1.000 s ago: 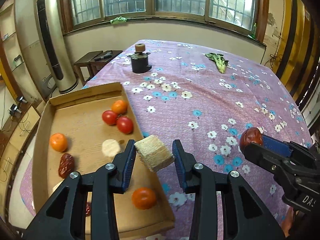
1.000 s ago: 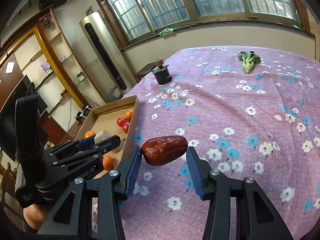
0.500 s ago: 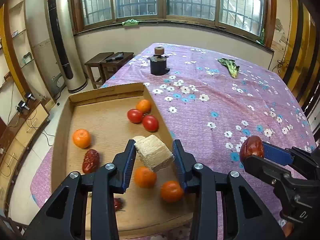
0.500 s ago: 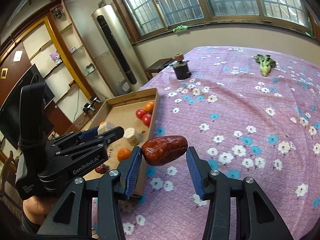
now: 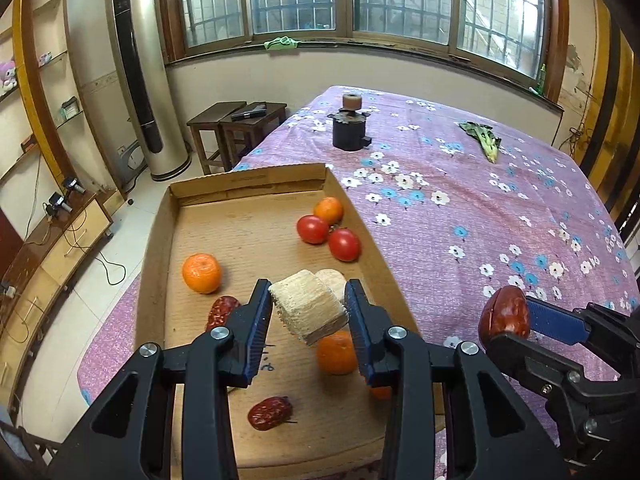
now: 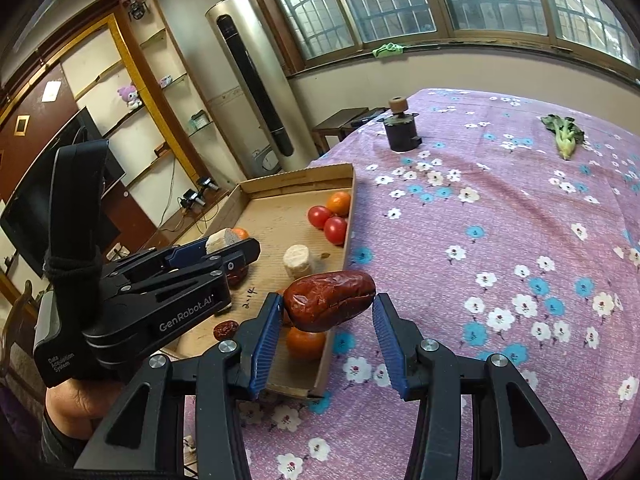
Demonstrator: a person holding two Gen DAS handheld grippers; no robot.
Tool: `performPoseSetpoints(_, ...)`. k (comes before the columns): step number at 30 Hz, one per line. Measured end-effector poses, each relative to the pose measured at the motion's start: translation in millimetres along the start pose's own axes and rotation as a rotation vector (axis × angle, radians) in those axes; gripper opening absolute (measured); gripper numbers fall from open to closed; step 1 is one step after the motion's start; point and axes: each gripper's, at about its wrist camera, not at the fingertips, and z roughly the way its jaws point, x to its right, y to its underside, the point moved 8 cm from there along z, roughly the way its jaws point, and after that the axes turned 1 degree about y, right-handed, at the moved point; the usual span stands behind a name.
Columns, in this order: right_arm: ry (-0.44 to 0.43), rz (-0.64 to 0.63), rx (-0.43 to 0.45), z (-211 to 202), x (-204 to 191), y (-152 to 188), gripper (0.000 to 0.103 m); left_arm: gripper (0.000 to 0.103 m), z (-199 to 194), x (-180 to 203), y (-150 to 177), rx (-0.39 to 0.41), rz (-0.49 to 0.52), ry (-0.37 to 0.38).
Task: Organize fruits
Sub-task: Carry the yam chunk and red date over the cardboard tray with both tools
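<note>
My left gripper (image 5: pixel 310 312) is shut on a pale fibrous chunk (image 5: pixel 308 306) and holds it above the cardboard tray (image 5: pixel 156 232). My right gripper (image 6: pixel 326 314) is shut on a red date (image 6: pixel 330 300), held over the tray's near right corner; it also shows in the left wrist view (image 5: pixel 505 316). In the tray lie several oranges (image 5: pixel 201 273), two tomatoes (image 5: pixel 344 244), two dates (image 5: pixel 269 413) and another pale chunk (image 6: pixel 298 261). The left gripper appears in the right wrist view (image 6: pixel 224 246).
The tray sits at the left edge of a table with a purple flowered cloth (image 5: pixel 480 220). A black pot with a brown knob (image 5: pixel 349 132) and a leafy green vegetable (image 5: pixel 486 140) lie far back. Wooden stools (image 5: pixel 236 120) stand beyond the table.
Both grippers have pulled back and left, still holding their items. The left gripper with the pale chunk is now over the middle of the tray, and more of the tray shows.
</note>
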Motion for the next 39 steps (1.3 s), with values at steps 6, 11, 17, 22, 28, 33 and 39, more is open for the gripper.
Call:
performPoseSetpoints(6,-0.011,-0.016,-0.012,9,-8,-3,0.047,0.035,4,-10,1,-0.006,-0.011,-0.011)
performPoseSetpoints(11,-0.015,-0.023,-0.02,16,-11,-4,0.047,0.035,6,-18,0,-0.008,-0.021,-0.02)
performPoseSetpoints(17,-0.022,-0.034,-0.031,23,-15,-5,0.047,0.035,9,-25,-1,-0.012,-0.028,-0.031)
performPoseSetpoints(22,-0.029,-0.045,-0.04,28,-20,-6,0.047,0.035,11,-33,-3,-0.012,-0.032,-0.043)
performPoseSetpoints(28,-0.036,-0.048,-0.052,35,-24,-6,0.047,0.035,16,-44,-6,-0.018,-0.042,-0.05)
performPoseSetpoints(33,-0.04,-0.052,-0.067,45,-25,-9,0.047,0.035,23,-55,-12,-0.025,-0.052,-0.054)
performPoseSetpoints(39,-0.043,-0.063,-0.088,69,-26,-24,0.047,0.035,33,-71,-23,-0.036,-0.077,-0.054)
